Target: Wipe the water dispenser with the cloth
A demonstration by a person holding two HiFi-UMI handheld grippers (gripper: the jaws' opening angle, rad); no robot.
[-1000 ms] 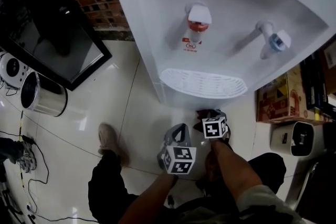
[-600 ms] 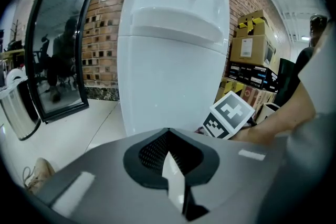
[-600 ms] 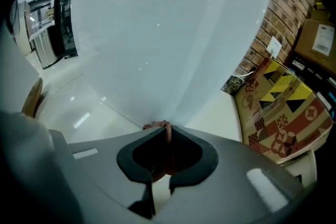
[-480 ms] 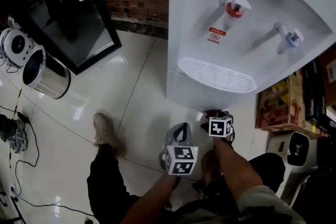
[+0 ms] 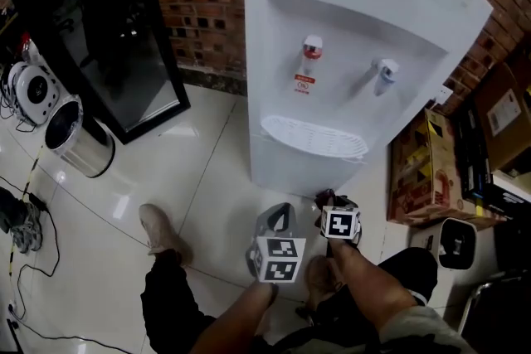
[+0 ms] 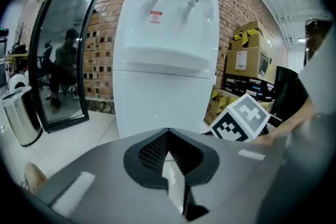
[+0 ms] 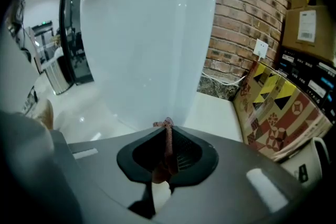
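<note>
One white water dispenser [image 5: 332,70] stands against the brick wall [image 5: 199,4], with a red tap [image 5: 311,50] and a blue tap [image 5: 386,70] above its drip tray [image 5: 314,137]. Left of it leans a black-framed glass panel [image 5: 124,37], then a steel bin [image 5: 79,149]. Low in front, the left gripper [image 5: 280,215] is clenched on nothing. Just beside it, the right gripper [image 5: 329,200] pinches a thin reddish cloth [image 7: 168,141] near the dispenser's base

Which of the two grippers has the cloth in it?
The right gripper, shut on a reddish cloth; the left gripper is shut with nothing between.
</note>
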